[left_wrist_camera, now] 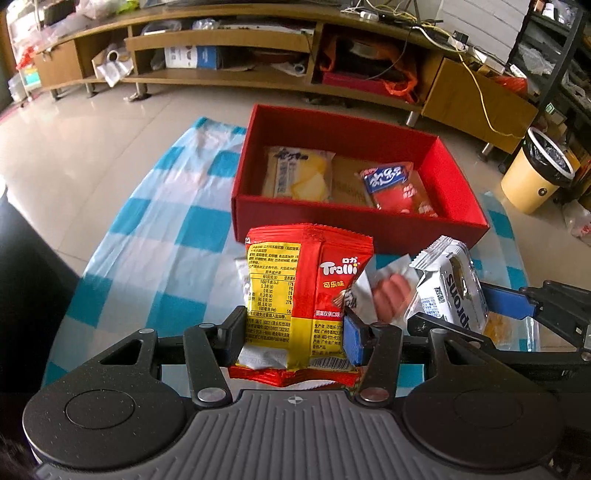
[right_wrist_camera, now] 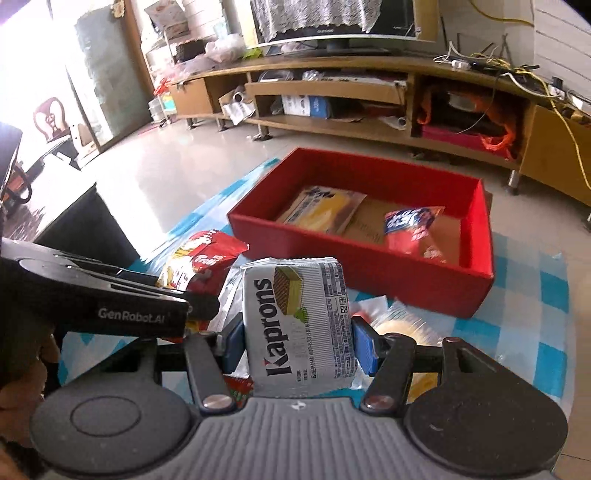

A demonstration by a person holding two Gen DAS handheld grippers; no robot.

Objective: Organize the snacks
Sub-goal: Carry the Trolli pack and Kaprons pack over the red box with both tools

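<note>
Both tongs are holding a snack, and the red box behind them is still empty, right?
Not quite. The left tongs hold the Trolli bag and the right tongs hold the Kaprons pack, but the red box is not empty: both wrist views show a yellow packet and a red-and-blue packet inside.

Far across the pale tiled floor (left_wrist_camera: 92, 147) I see a long wooden TV stand (left_wrist_camera: 258, 44) spanning the room, its open shelves cluttered with boxes and papers. A yellow cable (left_wrist_camera: 480, 96) trails down its right end, where more wires lie tangled on top. To the far right stands a yellow waste bin (left_wrist_camera: 532, 177) lined with a dark bag, beside a black shelving rack (left_wrist_camera: 554, 55). From my right view, a television (right_wrist_camera: 332, 22) draped in a lace cover (right_wrist_camera: 314, 13) sits on the stand, and a wooden chair (right_wrist_camera: 50, 118) shows far left.
</note>
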